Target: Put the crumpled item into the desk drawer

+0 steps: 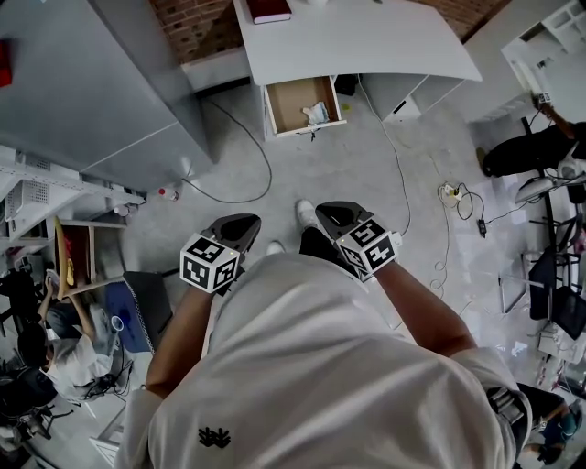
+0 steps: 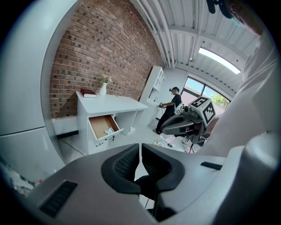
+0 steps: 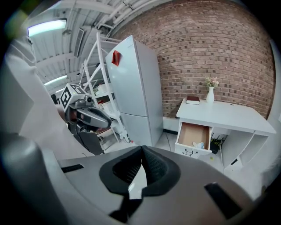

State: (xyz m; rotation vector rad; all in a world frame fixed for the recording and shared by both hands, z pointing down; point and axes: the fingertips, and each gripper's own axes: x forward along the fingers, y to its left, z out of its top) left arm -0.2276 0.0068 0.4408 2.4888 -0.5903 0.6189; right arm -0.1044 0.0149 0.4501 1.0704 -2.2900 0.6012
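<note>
A white desk (image 1: 366, 41) stands ahead with its drawer (image 1: 280, 103) pulled open. A pale crumpled item (image 1: 316, 114) lies in the drawer's right part; it also shows in the drawer in the left gripper view (image 2: 109, 131) and the right gripper view (image 3: 198, 145). Both grippers are held close to my body, well short of the desk. My left gripper (image 1: 240, 222) is shut with nothing between its pads (image 2: 140, 151). My right gripper (image 1: 333, 213) is shut and holds nothing either (image 3: 142, 154).
A grey fridge (image 1: 92, 82) stands left of the desk. A dark red book (image 1: 268, 11) and a vase (image 3: 210, 94) sit on the desktop. Cables (image 1: 403, 183) and a power strip (image 1: 449, 192) lie on the floor to the right. A person (image 2: 169, 112) stands farther back.
</note>
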